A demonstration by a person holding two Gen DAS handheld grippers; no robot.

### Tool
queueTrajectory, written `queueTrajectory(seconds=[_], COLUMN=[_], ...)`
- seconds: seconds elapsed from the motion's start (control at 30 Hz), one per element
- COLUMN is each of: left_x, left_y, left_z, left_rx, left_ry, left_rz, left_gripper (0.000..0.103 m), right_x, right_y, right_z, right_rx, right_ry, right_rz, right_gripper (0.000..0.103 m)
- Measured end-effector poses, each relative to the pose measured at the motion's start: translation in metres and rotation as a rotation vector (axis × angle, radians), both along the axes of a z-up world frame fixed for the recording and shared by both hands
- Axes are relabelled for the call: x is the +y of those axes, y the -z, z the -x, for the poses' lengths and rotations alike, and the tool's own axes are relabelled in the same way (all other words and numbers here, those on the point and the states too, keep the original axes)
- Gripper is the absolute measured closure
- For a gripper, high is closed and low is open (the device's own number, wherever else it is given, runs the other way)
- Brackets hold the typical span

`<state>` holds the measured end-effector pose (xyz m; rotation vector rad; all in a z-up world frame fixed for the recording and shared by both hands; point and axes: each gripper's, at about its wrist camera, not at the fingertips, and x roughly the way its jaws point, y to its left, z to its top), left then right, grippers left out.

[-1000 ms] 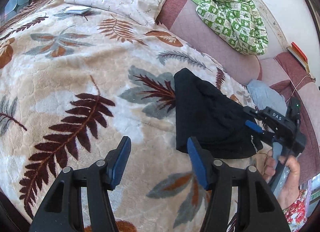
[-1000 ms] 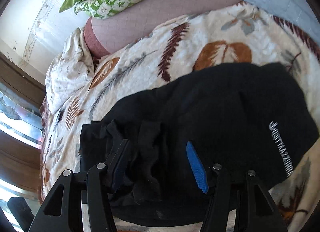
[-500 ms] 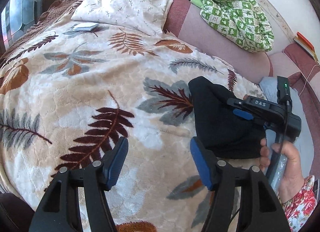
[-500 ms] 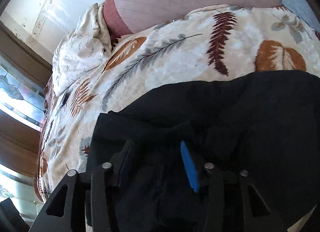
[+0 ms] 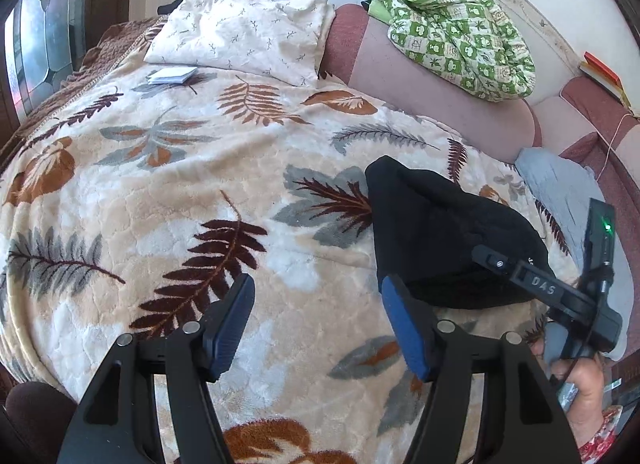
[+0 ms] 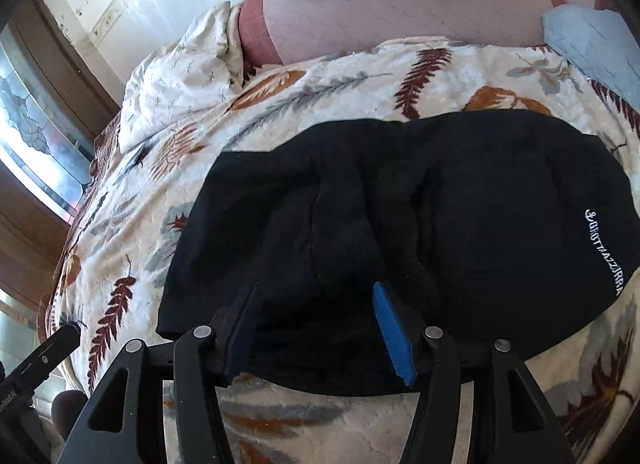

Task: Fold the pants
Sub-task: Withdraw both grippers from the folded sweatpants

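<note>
1. The black pants lay folded into a compact, rounded bundle on the bed, toward its right side as the left wrist camera saw it. White lettering ran along one edge of the fabric.
2. The right gripper hung low over the near edge of the pants. Its jaws were spread and opening, with folds of black cloth lying between and under the fingers; the blue pads did not press on the cloth.
3. The left gripper hovered above bare blanket just beside the pants, apart from them. Its jaws were spread and opening, with nothing between them.
4. In the left wrist view, a hand held the handle of the right gripper at the right edge, above a flowered sleeve.
5. A cream blanket patterned with brown, rust and grey leaves covered the bed beneath everything.
6. At the far end lay a pale pillow, with a small white booklet just in front of it.
7. A green-and-white checked cloth sat crumpled on the pink padded headboard.
8. A light blue cloth lay near the pants, beyond them.
</note>
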<state>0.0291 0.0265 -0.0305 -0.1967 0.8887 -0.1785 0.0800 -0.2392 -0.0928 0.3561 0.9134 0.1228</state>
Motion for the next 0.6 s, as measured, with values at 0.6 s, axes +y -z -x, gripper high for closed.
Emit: queueTrajectory(seconds=[0.6], left_x=[-0.063], left_y=[-0.031], left_z=[0.041], left_rx=[-0.111], left_ry=[0.103], left_rz=[-0.227], left_gripper=[0.034], right_x=[-0.039], right_y=[-0.01], right_z=[0.12], right_rx=[-0.163], right_ry=[0.228], right_rz=[-0.029], right_gripper=[0.032])
